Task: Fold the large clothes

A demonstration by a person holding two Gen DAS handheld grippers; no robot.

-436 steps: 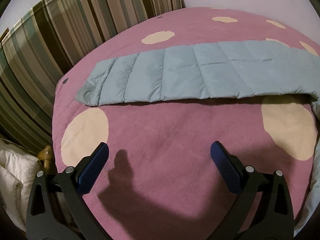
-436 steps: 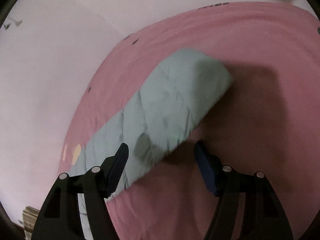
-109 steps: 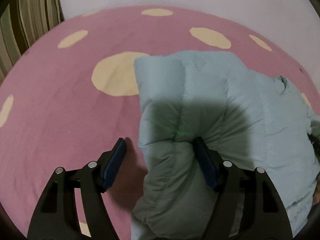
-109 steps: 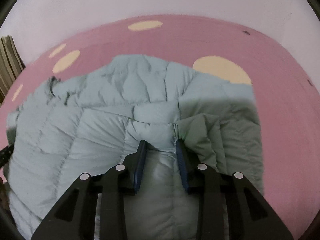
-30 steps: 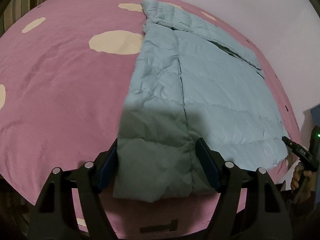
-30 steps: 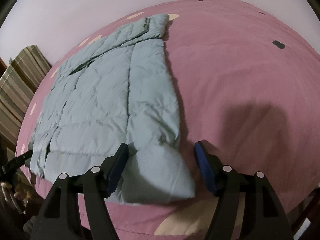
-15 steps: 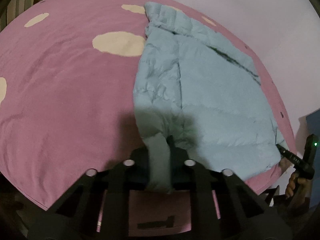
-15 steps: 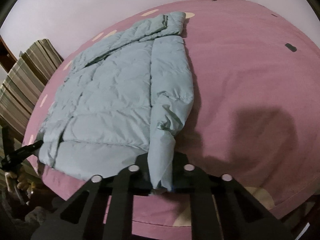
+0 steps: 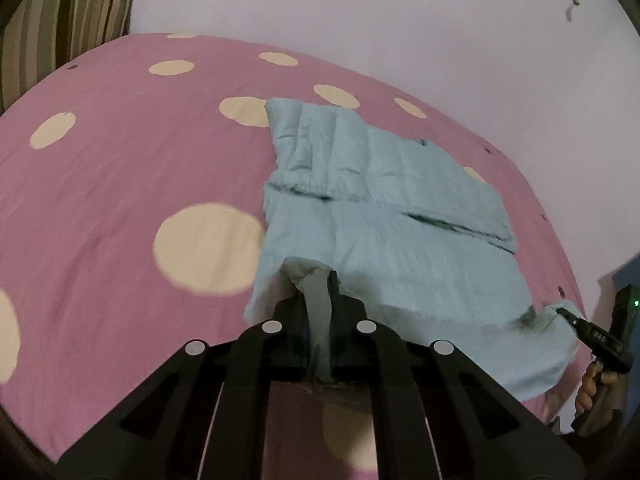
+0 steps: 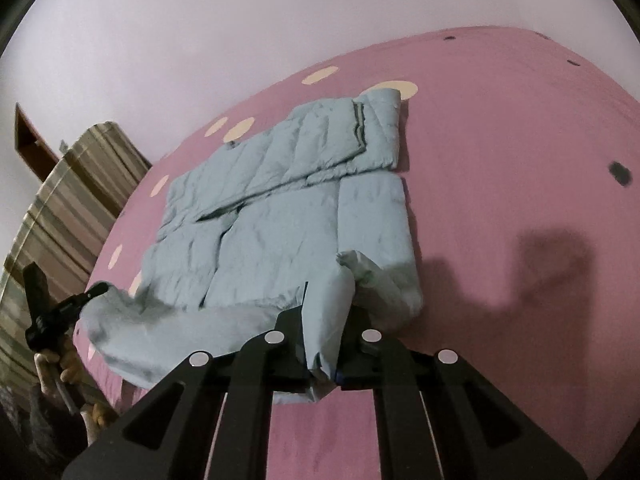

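A pale blue quilted jacket (image 9: 380, 208) lies on a pink bed with cream dots (image 9: 120, 184), its sleeves folded across the top. My left gripper (image 9: 320, 300) is shut on the jacket's near left hem corner and holds it raised off the bed. In the right wrist view the same jacket (image 10: 280, 208) spreads out ahead, and my right gripper (image 10: 326, 320) is shut on the near right hem corner, also lifted. The hem sags between both grips. Each view shows the other gripper at its edge: the right one (image 9: 576, 322) and the left one (image 10: 96, 290).
A pale wall (image 9: 360, 20) runs behind the bed. Striped brown fabric (image 10: 60, 208) stands at the left side of the bed. A hand (image 9: 596, 392) holds the other gripper's handle at the bed's near edge. A dark shadow (image 10: 552, 264) falls on the pink cover to the right.
Both grippers went from open around the hem corners to shut on them, then rose and moved forward, lifting the near hem off the bed.
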